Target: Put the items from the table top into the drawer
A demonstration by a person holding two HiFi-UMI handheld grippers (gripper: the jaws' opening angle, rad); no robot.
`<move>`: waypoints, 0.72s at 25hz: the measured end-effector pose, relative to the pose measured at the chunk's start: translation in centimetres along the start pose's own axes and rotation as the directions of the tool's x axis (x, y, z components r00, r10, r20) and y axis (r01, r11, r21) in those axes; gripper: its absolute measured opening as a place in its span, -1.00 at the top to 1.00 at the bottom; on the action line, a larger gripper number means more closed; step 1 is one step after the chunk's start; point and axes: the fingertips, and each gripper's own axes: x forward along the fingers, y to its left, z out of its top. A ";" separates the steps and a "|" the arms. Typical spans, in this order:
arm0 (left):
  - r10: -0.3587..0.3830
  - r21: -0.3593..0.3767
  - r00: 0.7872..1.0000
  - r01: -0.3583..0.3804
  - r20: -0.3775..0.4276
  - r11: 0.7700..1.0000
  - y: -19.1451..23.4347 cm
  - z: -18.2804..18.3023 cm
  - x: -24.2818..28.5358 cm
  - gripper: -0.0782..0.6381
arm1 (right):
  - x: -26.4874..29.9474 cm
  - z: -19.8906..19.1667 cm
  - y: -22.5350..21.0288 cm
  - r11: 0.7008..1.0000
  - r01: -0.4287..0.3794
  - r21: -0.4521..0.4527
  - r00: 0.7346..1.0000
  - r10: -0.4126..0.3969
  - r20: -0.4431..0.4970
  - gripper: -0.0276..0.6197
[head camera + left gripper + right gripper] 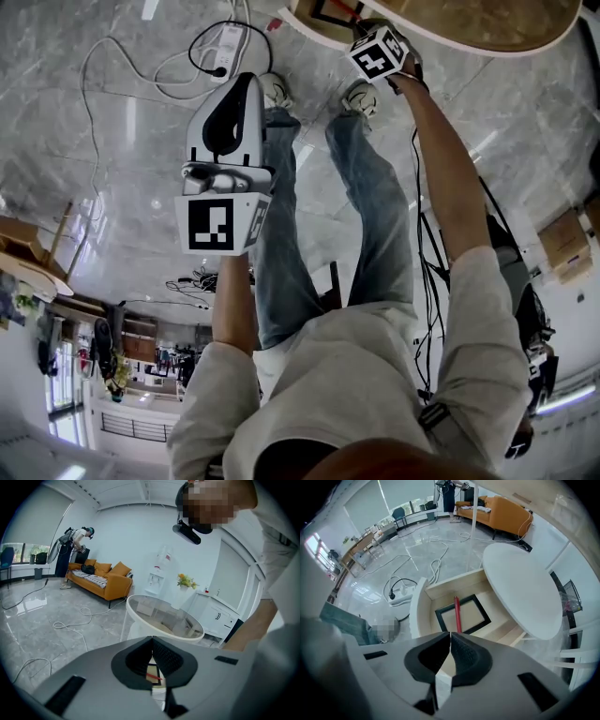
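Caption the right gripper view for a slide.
Shut, empty right gripper above the open drawer holding a black frame and red pen.

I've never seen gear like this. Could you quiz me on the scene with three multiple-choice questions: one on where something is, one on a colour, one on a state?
1. Where is the red pen? A standing in a cup; B lying in the open drawer, on the black frame; C taped to a wall.
2. What colour is the sofa? A orange; B green; C blue.
3. How are the right gripper's jaws? A wide apart; B clamped on the pen; C together, empty.
Answers: B, the right gripper view shows it in the drawer; A, its cushions look orange in both gripper views; C, the pads meet with nothing between.
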 end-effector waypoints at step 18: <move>-0.071 0.150 0.997 0.077 -0.044 0.986 -7.6 10.3 -5.3 0.74 | -21.7 2.5 1.7 0.978 -0.035 0.203 0.960 -0.024 0.279 0.84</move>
